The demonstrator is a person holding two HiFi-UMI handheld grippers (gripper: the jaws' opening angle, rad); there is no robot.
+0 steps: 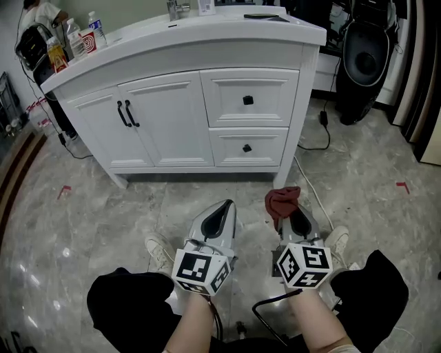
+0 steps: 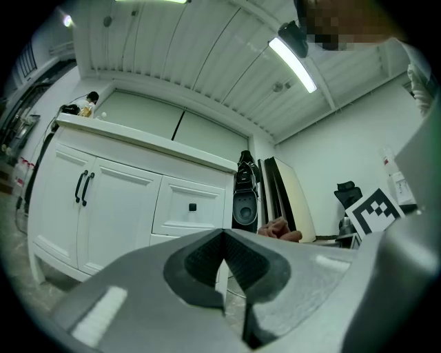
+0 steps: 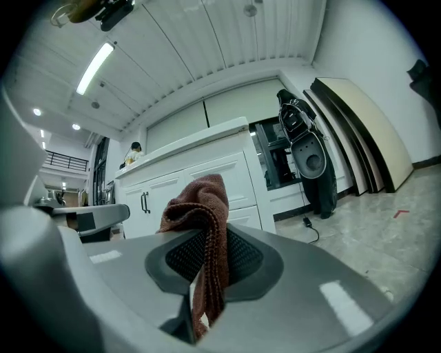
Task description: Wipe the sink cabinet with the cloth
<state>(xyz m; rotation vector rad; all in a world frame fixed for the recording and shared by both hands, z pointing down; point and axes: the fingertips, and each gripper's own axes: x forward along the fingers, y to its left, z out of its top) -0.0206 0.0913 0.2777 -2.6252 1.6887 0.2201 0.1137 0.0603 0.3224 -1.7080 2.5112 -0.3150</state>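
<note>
The cloth (image 3: 200, 207), a dark red-brown knitted rag, is pinched in the right tongs (image 1: 293, 219). The jaws are closed on a fold of it, so that a bunch stands up above the tips and a strip hangs down between them. The left tongs (image 2: 222, 238) are closed tip to tip with nothing between them. Both are held low over the floor (image 1: 358, 172), well apart from the sink cabinet (image 1: 186, 117), with the left tongs just beside the right.

The cabinet stands ahead, white, with two doors (image 1: 141, 124) under the left half of its worktop (image 1: 227, 27) and two drawers (image 1: 248, 120) under the right half. Bottles (image 1: 96, 31) stand at the worktop's left end and a faucet (image 1: 176, 8) at its back edge.

Judged from this, the task is at its very start. The cloth is in hand, which is the only part done. It touches no part of the cabinet, and no face shows a wet streak or wiped patch that I can make out. Everything else looks left to do: bringing the cloth up to the cabinet, then wiping the worktop's front edge, the doors, the drawer fronts and the side panel below the right front corner. Whether the worktop itself needs wiping round the bottles cannot be told from here.
</note>
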